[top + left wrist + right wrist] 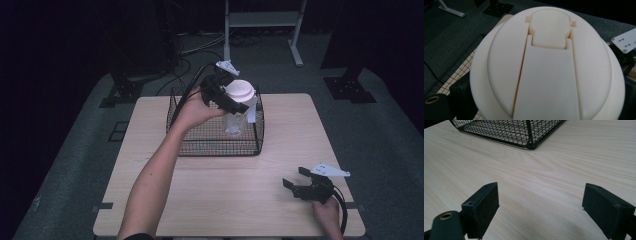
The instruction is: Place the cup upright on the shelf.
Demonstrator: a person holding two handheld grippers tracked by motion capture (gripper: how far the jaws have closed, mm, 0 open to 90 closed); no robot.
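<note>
Both grippers were in sight from the high view: the left gripper [239,101] was raised over the black wire basket [200,145] at the far middle of the wooden table [165,200], and the right gripper [296,179] rested low near the table's near right corner, well apart from the basket. The left gripper's jaws were closed around a clear bottle [234,120] just under its wide cream-white lid [239,90], gripping it from either side; the bottle stood upright with its lower part inside the basket, toward the basket's right half, though whether its base touched the mesh floor could not be told. In the left gripper view the lid [549,67] sat very close to the camera, its flip-top flap running down the middle, and dark jaw blocks showed at both lower edges against the lid's rim. The right gripper [541,207], seen in its own view, held nothing: its two black jaws stood wide apart over bare wood, with a corner of the basket [529,135] ahead of them. A hand [200,107] gripped the left tool, its forearm reaching across the table from the near edge.
</note>
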